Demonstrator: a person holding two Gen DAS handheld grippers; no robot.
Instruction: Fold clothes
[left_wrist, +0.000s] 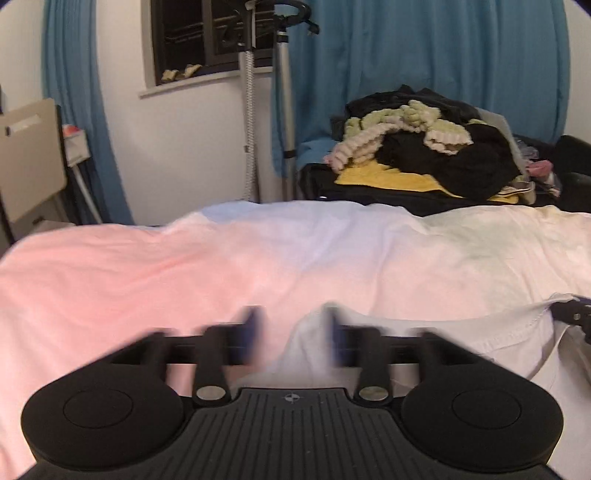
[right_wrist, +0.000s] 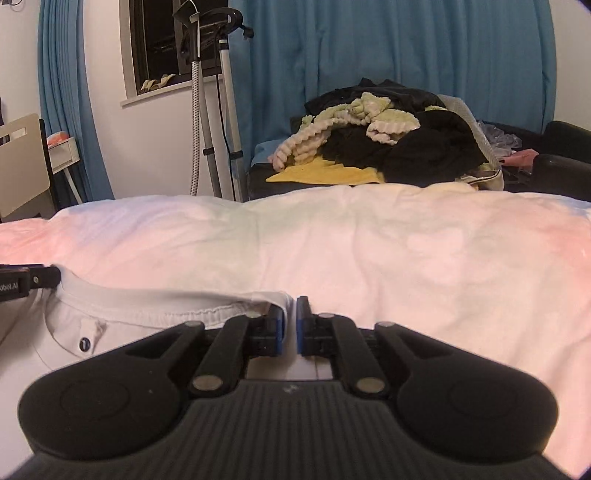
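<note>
Left claw (left_wrist: 293, 328) stood wide open, blurred; a fold of the white shirt (left_wrist: 461, 339) lay in the gap between the fingers, but no pad pressed on it, so nothing was held. Ahead of that claw ran the pink-and-white bedsheet (left_wrist: 147, 273); further off, past the bed edge, stood a steamer pole (left_wrist: 286, 96) and blue curtain (left_wrist: 424, 48).

The shirt lay flat on the bed between the two claws, collar end towards them, with the neckline just right of the left claw and just left of the right one.

Right claw (right_wrist: 290, 325) was only narrowly parted. The shirt's neck edge (right_wrist: 166, 299) touched the outside of its left finger (right_wrist: 275, 326). Whether any cloth was in the slit could not be told; it looked released.

Far ahead of the right claw sat a pile of clothes (right_wrist: 388, 140), well apart from the shirt.

Judgement: the shirt was just laid down and the step in hand is starting the fold. To do it well, both claws should grip matching points at either side of the shoulders, pinching both cloth layers but none of the sheet, then lift evenly, keeping the edge taut to avoid skew.
</note>
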